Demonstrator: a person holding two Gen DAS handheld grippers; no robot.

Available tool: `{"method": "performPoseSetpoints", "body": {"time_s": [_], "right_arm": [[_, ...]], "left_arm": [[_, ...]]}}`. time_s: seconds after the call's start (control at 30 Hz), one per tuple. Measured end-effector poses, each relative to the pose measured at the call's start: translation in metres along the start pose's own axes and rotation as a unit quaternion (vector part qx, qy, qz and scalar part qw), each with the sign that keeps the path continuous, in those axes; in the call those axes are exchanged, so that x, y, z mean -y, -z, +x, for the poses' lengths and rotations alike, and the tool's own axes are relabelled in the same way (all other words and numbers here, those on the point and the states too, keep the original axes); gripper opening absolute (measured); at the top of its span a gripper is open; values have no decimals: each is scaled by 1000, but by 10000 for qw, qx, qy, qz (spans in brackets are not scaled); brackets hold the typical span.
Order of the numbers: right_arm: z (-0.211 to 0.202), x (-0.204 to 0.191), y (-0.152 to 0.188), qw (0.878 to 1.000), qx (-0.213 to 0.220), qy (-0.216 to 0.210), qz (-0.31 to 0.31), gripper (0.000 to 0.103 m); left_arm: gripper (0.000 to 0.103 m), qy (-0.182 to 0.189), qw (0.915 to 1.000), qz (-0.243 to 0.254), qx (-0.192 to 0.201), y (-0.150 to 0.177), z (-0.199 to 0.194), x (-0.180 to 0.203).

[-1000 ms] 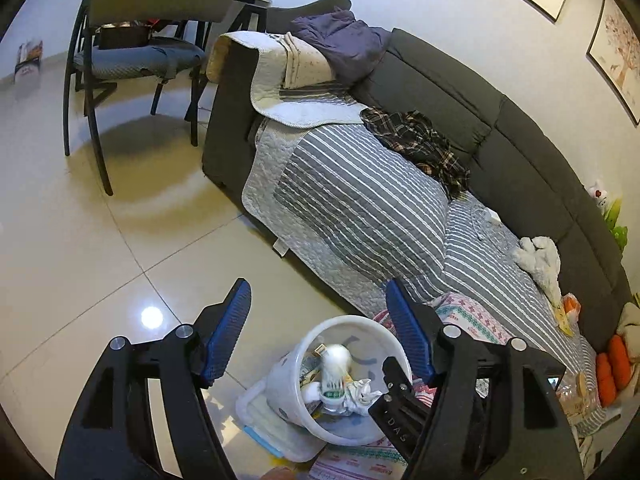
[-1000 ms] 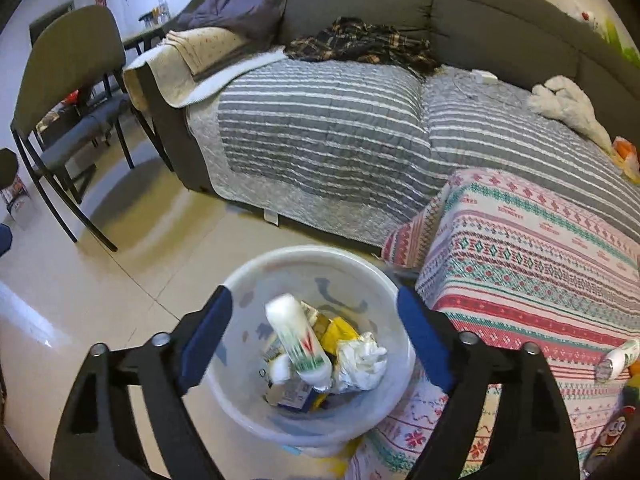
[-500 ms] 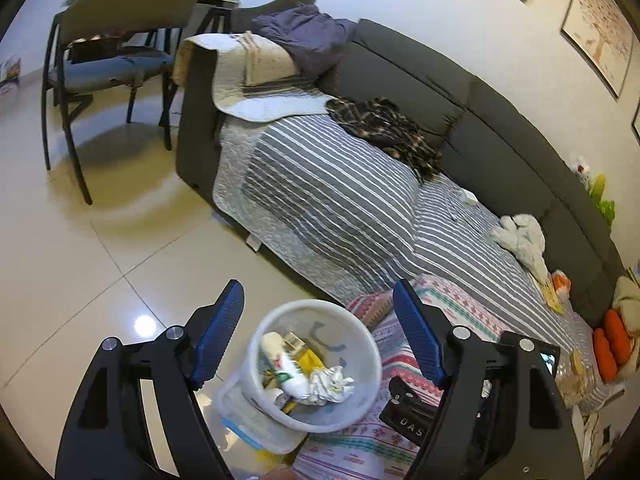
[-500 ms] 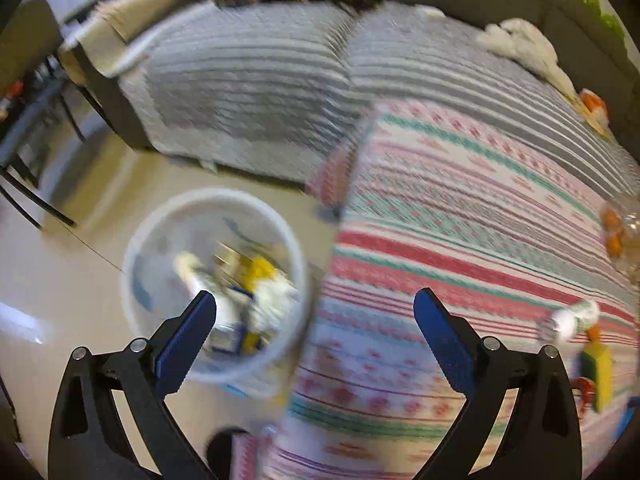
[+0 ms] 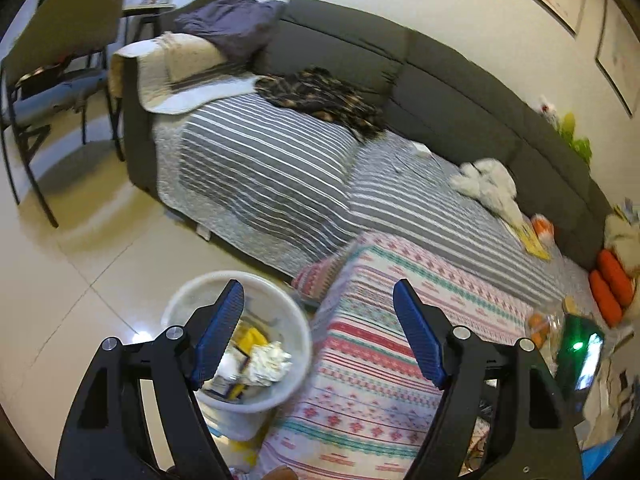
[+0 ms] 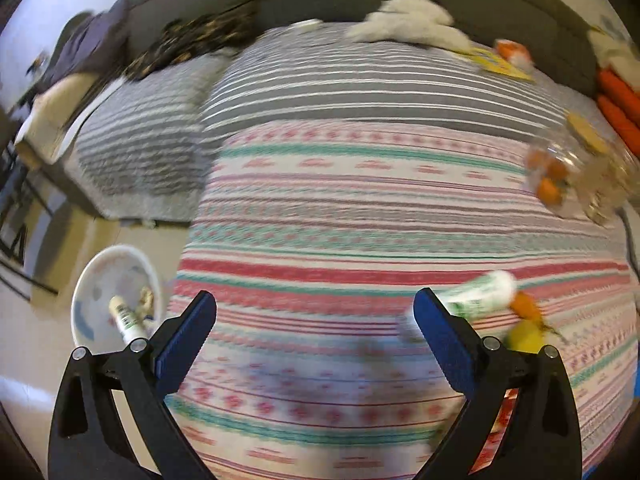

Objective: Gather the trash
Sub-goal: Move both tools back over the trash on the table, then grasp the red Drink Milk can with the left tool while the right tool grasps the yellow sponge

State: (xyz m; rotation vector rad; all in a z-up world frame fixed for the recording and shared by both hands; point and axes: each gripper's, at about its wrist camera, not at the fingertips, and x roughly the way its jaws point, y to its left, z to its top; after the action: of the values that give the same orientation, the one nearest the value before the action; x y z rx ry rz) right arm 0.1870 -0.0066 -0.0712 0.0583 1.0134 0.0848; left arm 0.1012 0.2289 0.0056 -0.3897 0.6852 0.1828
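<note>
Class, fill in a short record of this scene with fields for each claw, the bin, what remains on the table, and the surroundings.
Left claw: open, empty, above bin and table edge
Right claw: open, empty, over the patterned tablecloth
Bin: white, on floor beside table, holding crumpled paper and a bottle
Remaining on table: green-and-white bottle lying near right claw
Surroundings: grey sofa with striped cover

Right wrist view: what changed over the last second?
The right gripper swung right, from above the white trash bin to over the patterned tablecloth; the bin now sits at left, and a green-and-white bottle lies by its right finger. The left gripper drifted right too. Both remain open and empty; the bin's contents look unchanged.
</note>
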Motion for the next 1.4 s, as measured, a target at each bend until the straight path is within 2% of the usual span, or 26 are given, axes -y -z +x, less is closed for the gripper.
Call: {"method": "performPoseSetpoints", "body": {"time_s": [0.13, 0.33, 0.4, 0.67, 0.77, 0.83, 0.93, 1.0, 1.07, 1.33, 1.4], "right_arm": [[-8, 58, -2, 9989, 136, 105, 440, 96], [-12, 134, 2, 9920, 220, 26, 1247, 96], [-12, 153, 6, 9903, 235, 115, 1365, 96], [-19, 208, 18, 9870, 219, 340, 1556, 96], [-22, 227, 22, 9848, 164, 236, 1713, 96], [-25, 238, 24, 9840, 110, 184, 1769, 96], [-27, 252, 25, 9846, 30, 182, 1737, 96], [-28, 260, 25, 9851, -19, 215, 1708, 96], [-29, 268, 25, 9850, -41, 254, 1709, 96], [-20, 287, 35, 9882, -337, 209, 1478, 96], [-18, 289, 37, 9890, -374, 134, 1424, 96]], "left_arm": [[74, 94, 9993, 326, -183, 13, 15, 35], [74, 232, 9945, 852, -561, 38, 41, 83], [79, 306, 9918, 1017, -707, 47, 50, 97], [79, 625, 9744, 1747, -1269, 85, 75, 148], [79, 909, 9569, 2186, -1680, 103, 83, 170], [79, 1191, 9402, 2463, -2030, 118, 85, 184], [79, 1746, 9005, 2952, -2675, 144, 84, 204], [79, 1873, 8824, 3304, -2777, 163, 79, 217], [79, 1958, 8687, 3554, -2841, 180, 77, 228], [79, 1794, 8428, 4050, -3058, 222, 99, 255], [62, 1766, 8428, 4073, -3043, 226, 103, 259]]}}
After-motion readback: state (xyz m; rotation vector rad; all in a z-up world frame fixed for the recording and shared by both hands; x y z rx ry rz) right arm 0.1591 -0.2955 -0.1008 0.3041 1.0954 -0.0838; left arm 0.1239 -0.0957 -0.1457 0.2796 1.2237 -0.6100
